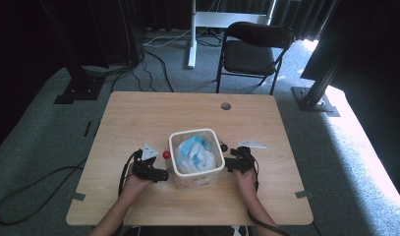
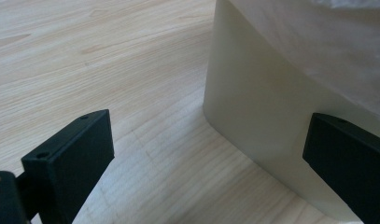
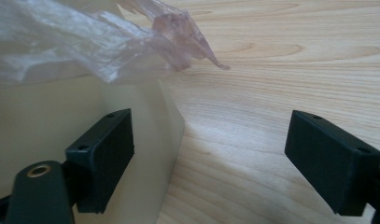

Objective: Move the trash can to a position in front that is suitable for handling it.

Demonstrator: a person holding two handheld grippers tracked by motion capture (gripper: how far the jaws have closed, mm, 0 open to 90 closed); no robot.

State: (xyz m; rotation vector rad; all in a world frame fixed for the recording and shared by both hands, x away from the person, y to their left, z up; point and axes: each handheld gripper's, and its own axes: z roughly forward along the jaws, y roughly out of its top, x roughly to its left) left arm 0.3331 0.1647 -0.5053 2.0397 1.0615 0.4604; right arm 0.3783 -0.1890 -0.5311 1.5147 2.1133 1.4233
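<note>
Light wooden table (image 1: 138,118) carrying a cream bin (image 1: 196,178) lined with clear plastic, standing between left gripper (image 1: 160,175) and right gripper (image 1: 229,164). Lying just beyond the right gripper, a small white piece (image 1: 252,144). Round hole (image 1: 225,105) sitting well beyond both.

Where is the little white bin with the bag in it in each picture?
High view: the bin stands at the middle of the table, between the left gripper and the right gripper.
Left gripper view: its cream wall fills the right side.
Right gripper view: its wall is at the left, with the plastic bag hanging over the rim.
Shared landmark: the light wooden tabletop.
</note>
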